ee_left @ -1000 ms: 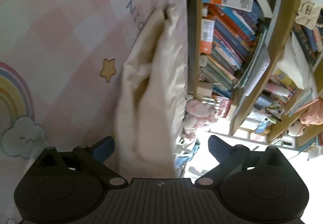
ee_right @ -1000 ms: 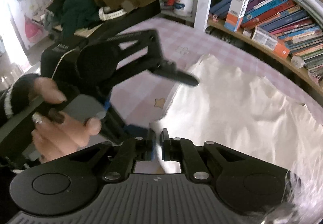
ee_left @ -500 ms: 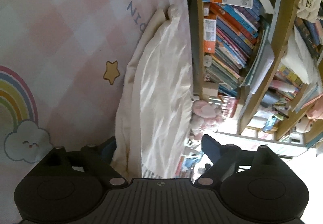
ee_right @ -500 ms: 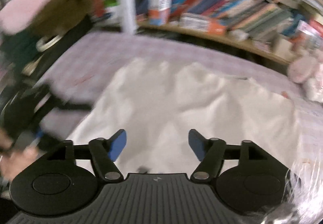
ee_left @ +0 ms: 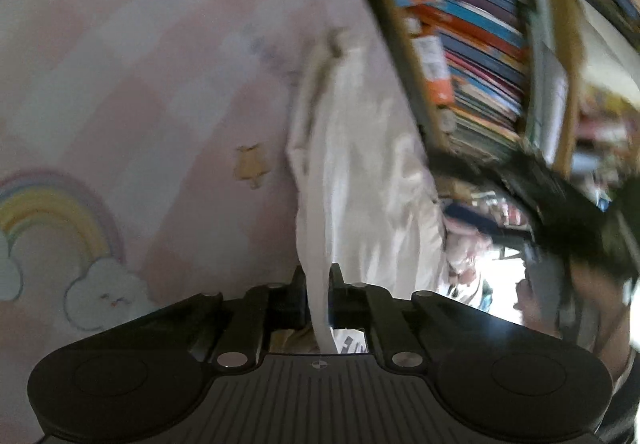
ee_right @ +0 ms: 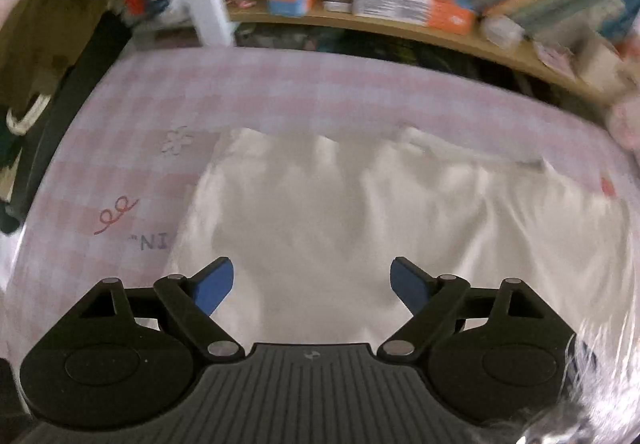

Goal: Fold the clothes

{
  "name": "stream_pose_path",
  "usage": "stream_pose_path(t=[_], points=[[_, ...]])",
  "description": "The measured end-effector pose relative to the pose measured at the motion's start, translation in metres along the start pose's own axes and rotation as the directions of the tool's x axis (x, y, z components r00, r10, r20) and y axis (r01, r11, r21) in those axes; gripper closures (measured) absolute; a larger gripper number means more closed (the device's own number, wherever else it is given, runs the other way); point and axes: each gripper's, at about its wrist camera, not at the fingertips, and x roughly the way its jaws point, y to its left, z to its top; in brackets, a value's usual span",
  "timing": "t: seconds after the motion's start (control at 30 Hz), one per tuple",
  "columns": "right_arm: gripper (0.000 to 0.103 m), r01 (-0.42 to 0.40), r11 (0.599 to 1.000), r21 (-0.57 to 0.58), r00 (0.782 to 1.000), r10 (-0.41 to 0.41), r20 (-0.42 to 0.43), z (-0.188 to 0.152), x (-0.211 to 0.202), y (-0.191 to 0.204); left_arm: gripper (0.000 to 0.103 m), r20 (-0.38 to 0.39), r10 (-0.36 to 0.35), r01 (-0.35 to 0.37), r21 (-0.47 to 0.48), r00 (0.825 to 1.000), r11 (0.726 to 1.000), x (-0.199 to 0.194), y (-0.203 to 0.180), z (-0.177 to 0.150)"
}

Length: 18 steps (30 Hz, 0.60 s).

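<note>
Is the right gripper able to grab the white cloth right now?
Probably yes. The right gripper is open just above the cloth, which lies spread on the pink mat, and nothing sits between them.

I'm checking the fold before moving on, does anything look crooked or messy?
The cream cotton garment lies rumpled on the pink checked mat, its far edge wavy. The left gripper pinches one bunched edge; the right gripper is open above it.
</note>
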Motion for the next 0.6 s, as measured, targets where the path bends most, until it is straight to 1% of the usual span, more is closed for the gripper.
stream_pose_path(t=[0.07,0.13,0.23,0.27,0.3,0.33,0.37,0.4,0.5,0.6], points=[[0.018,-0.009,0.999,-0.052,1.000,0.007,-0.030,0.011,0.010,0.011,0.095,0.010,-0.007,0.006,0.102,1.000,0.995,-0.001,-0.018,-0.001],[0.019,-0.040,0.995,-0.092,0.997,0.034,-0.071,0.019,0.021,0.025,0.095,0.018,-0.013,0.009,0.199,1.000,0.980,-0.001,-0.036,-0.002],[0.021,-0.082,0.987,-0.140,0.989,0.064,-0.132,0.029,0.038,0.047,0.095,0.022,-0.012,0.005,0.284,1.000,0.959,0.001,-0.050,-0.003],[0.023,-0.097,0.983,-0.155,0.986,0.073,-0.152,0.032,0.043,0.054,0.095,0.021,-0.013,0.006,0.300,1.000,0.954,0.001,-0.053,-0.003],[0.032,-0.111,0.979,-0.170,0.982,0.082,-0.172,0.035,0.048,0.062,0.095,0.020,-0.014,0.007,0.312,1.000,0.950,0.001,-0.053,-0.004],[0.036,-0.120,0.975,-0.188,0.978,0.083,-0.192,0.038,0.054,0.069,0.095,0.018,-0.014,0.007,0.321,1.000,0.947,0.001,-0.055,-0.003],[0.045,-0.096,0.970,-0.226,0.978,0.049,-0.204,0.039,0.059,0.078,0.095,0.017,-0.014,0.008,0.330,1.000,0.944,0.002,-0.056,-0.003],[0.049,-0.074,0.962,-0.263,0.977,0.018,-0.211,0.038,0.064,0.085,0.095,0.016,-0.014,0.008,0.340,1.000,0.941,0.002,-0.058,-0.003],[0.049,-0.070,0.949,-0.307,0.971,-0.005,-0.237,0.038,0.074,0.099,0.095,0.015,-0.013,0.007,0.352,1.000,0.936,0.002,-0.059,-0.001],[0.049,-0.045,0.939,-0.341,0.967,-0.044,-0.249,0.036,0.081,0.106,0.095,0.012,-0.013,0.008,0.351,1.000,0.936,0.002,-0.058,0.002]])
